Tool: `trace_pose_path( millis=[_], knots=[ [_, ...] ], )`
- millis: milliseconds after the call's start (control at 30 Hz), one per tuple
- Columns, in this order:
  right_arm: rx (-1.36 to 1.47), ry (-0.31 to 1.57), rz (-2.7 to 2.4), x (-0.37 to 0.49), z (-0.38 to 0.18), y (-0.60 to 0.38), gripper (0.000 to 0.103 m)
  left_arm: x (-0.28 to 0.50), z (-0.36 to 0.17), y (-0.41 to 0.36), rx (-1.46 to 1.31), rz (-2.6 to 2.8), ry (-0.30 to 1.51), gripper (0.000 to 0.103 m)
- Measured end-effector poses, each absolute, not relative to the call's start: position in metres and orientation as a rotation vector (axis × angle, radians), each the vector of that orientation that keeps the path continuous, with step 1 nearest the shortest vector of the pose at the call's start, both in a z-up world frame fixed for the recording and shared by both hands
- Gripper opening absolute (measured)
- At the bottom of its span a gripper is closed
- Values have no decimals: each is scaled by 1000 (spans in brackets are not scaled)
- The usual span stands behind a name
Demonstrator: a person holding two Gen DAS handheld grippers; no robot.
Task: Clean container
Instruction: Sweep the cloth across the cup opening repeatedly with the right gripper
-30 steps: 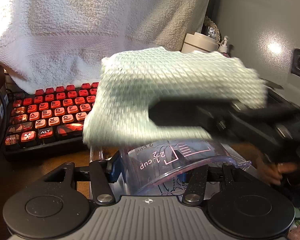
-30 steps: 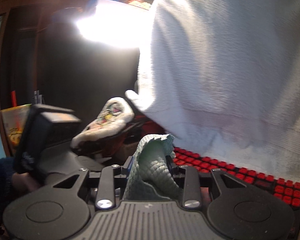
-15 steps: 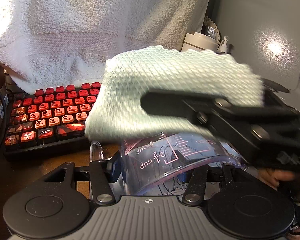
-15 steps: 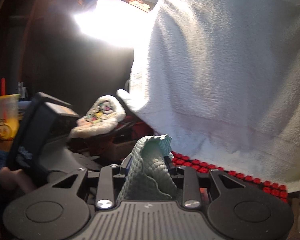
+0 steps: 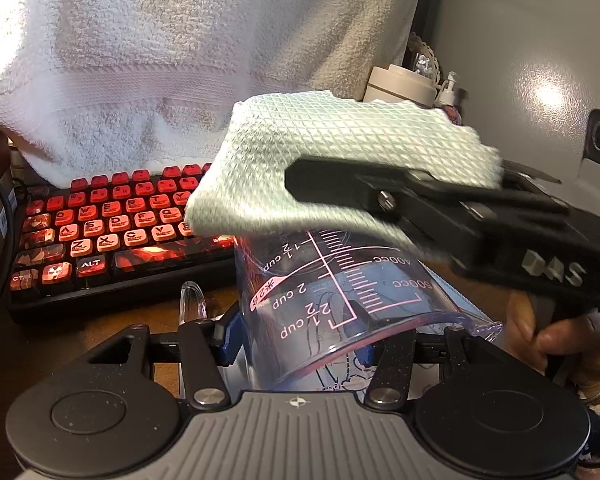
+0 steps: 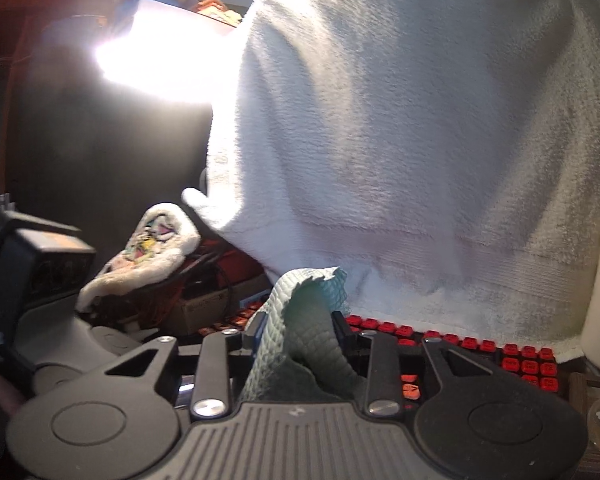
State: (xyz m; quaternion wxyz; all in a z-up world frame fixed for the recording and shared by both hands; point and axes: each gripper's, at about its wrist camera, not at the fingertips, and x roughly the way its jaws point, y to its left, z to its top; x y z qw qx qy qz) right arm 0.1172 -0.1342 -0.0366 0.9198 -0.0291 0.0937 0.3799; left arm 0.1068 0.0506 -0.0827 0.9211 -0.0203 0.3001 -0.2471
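Before the red keyboard (image 5: 100, 236), the left gripper (image 5: 300, 336) clamps the measuring cup (image 5: 340, 300) while the right gripper (image 6: 298, 336), pinching the cloth (image 5: 340, 168), wipes above it; next, probably pressing inside.

Left tool (image 5: 300, 344) clamped shut; right tool (image 6: 300, 336) likewise, reaching across it.

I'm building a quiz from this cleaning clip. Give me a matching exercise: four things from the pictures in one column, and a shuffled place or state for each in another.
1. measuring cup
2. green cloth
3. keyboard
4. white towel

a. hangs behind the keyboard
b. clamped in the right tool
c. red keys, on the desk
d. held sideways in the left tool

Pairs: 1-d, 2-b, 3-c, 4-a
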Motion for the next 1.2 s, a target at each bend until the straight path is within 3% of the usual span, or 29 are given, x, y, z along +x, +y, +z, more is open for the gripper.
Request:
trace_pose_path(
  millis=[467, 800, 1200],
  knots=[
    [-113, 164, 957, 95, -36, -125, 27, 107, -82, 51, -37, -506, 617, 51],
    [-50, 205, 793, 120, -33, -142, 27, 107, -82, 51, -36, -506, 617, 51],
    [-26, 199, 941, 108, -35, -145, 31, 108, -82, 52, -41, -508, 618, 51]
  ],
)
